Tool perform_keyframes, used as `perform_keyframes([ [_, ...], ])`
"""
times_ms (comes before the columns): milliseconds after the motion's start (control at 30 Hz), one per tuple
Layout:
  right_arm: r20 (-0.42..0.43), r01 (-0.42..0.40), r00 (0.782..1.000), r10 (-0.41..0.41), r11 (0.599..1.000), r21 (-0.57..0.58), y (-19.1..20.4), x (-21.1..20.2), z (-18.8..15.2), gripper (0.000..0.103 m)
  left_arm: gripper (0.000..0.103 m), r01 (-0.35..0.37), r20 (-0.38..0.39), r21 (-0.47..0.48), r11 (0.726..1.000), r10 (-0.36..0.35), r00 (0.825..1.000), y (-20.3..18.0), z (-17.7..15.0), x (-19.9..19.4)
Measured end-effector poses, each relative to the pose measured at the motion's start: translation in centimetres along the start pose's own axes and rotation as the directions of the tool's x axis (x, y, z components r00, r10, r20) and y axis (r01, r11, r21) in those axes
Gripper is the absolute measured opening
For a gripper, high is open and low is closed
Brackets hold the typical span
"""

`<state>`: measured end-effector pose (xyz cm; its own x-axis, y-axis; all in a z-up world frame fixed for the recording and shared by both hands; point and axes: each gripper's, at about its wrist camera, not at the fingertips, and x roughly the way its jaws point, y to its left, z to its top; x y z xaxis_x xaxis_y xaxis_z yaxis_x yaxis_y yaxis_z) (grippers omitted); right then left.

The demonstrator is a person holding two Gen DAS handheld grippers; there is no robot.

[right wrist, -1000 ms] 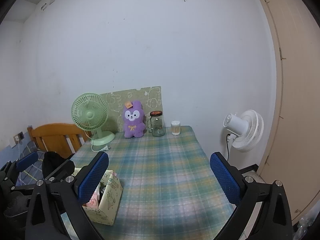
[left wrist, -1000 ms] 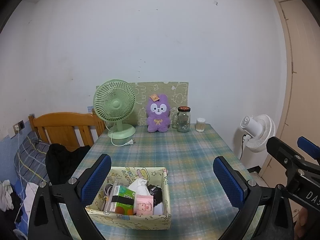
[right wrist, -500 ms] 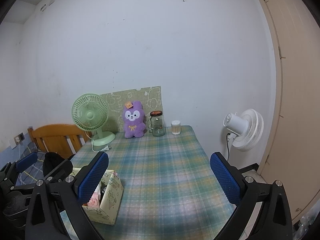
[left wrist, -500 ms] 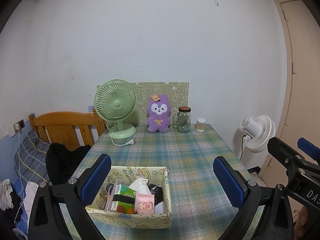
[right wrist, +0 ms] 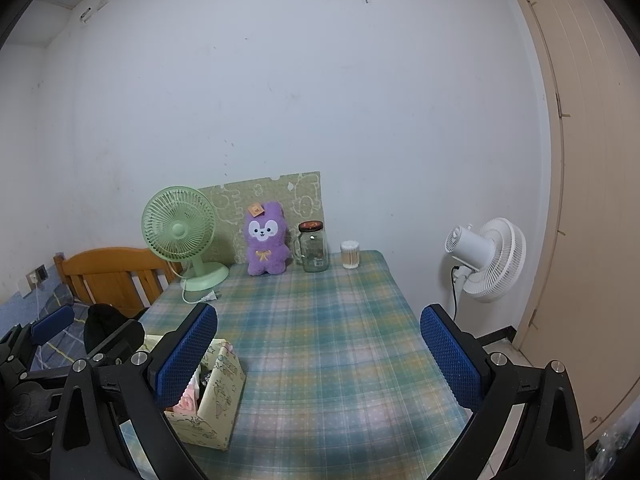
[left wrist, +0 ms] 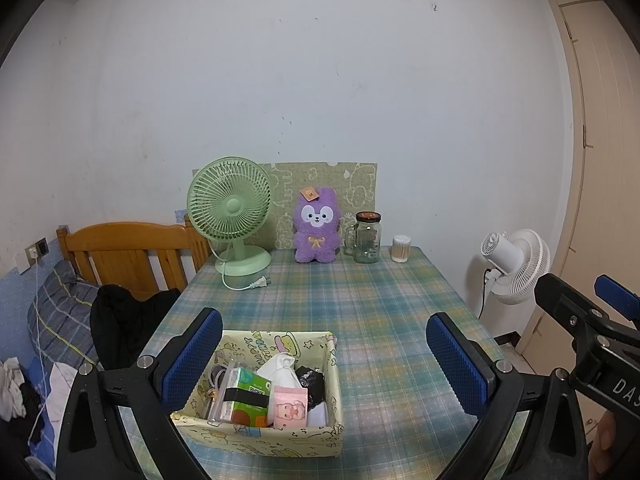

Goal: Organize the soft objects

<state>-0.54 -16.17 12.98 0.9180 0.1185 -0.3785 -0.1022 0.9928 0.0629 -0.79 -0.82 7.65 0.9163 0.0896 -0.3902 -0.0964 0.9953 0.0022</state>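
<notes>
Left gripper [left wrist: 324, 360]: jaws spread wide, nothing between the pads, held above the near edge of the table [left wrist: 380, 300]. Right gripper [right wrist: 318, 354]: likewise spread wide, empty, over the table's near-right part; its body also shows at 4 o'clock in the left wrist view.

Yellow cartoon-print box [left wrist: 260, 436] sits on the plaid cloth at 6 o'clock in the left view, partly behind the left finger. Contents, packed close: green tissue pack [left wrist: 246, 398] w/ black band, pink packet [left wrist: 290, 406], white soft item [left wrist: 280, 370], black crumpled item [left wrist: 310, 380]. Others in the box too small to tell.

Purple plush toy [left wrist: 316, 226] stands upright at 12 o'clock at the table's far edge, against a patterned board [left wrist: 360, 184]. Green desk fan [left wrist: 230, 216] just left of it, plug lying loose on the cloth. Glass jar [left wrist: 366, 238] just right of the plush, then cotton-swab tub [left wrist: 400, 249]. White floor fan [right wrist: 486, 258] stands off the table at 3 o'clock.
</notes>
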Motion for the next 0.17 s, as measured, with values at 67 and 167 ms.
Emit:
perform_keyframes([
  [67,-0.003,0.000,1.000,0.000,1.000,0.001,0.03,0.16,-0.01,0.103,0.103,0.000,-0.002,0.002,1.000,0.000,1.000,-0.05,-0.05,0.06],
  [167,-0.006,0.000,1.000,0.000,1.000,0.001,0.02,0.29,0.01,0.103,0.103,0.001,-0.005,0.000,1.000,-0.001,1.000,-0.02,-0.04,0.22],
])
